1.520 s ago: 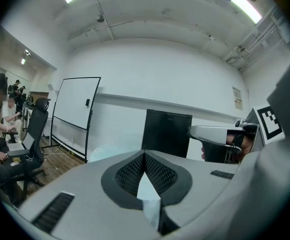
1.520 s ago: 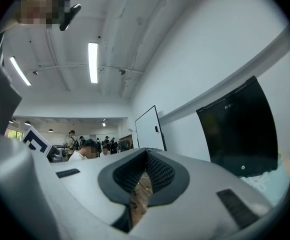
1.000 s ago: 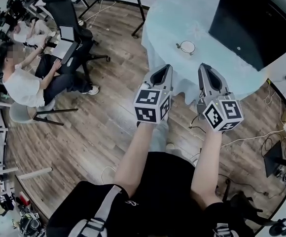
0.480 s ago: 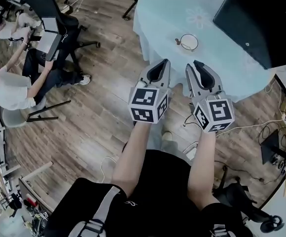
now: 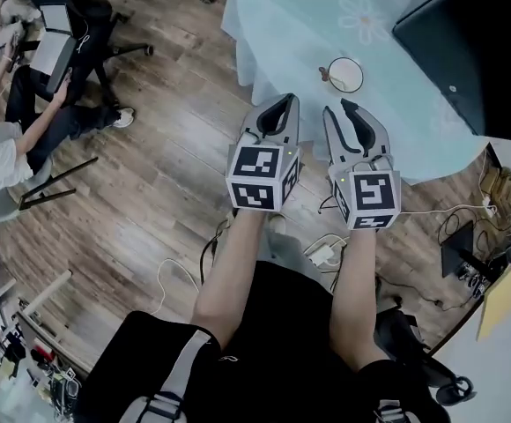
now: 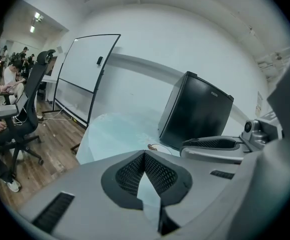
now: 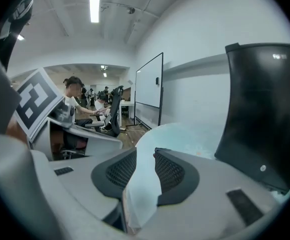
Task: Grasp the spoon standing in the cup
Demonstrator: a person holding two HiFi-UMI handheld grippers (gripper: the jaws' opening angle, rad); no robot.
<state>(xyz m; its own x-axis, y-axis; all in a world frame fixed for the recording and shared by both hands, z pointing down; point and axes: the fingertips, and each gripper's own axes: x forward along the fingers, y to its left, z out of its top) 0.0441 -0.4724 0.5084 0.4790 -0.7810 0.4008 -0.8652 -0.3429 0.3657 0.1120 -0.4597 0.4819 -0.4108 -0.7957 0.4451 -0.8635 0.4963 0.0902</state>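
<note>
A white cup (image 5: 345, 74) stands on the round table's pale blue cloth (image 5: 282, 25), with a brown-handled spoon (image 5: 325, 73) leaning at its left rim. Both grippers hover side by side off the table's near edge, short of the cup. My left gripper (image 5: 284, 101) is shut, its pads meeting at the tip (image 6: 145, 154); the cup (image 6: 160, 146) shows small just beyond them. My right gripper (image 5: 337, 107) has its jaws opening, and nothing but a bare gap lies between them (image 7: 146, 153).
A large black box (image 5: 476, 51) sits on the table behind the cup. Cables and a power strip (image 5: 324, 252) lie on the wooden floor below the grippers. A person (image 5: 0, 148) sits by office chairs at the far left. A whiteboard (image 6: 90, 74) stands beyond the table.
The table and cup have drawn nearer to both grippers. The right gripper's jaws, closed a second ago, have spread apart. The left gripper stays shut.
</note>
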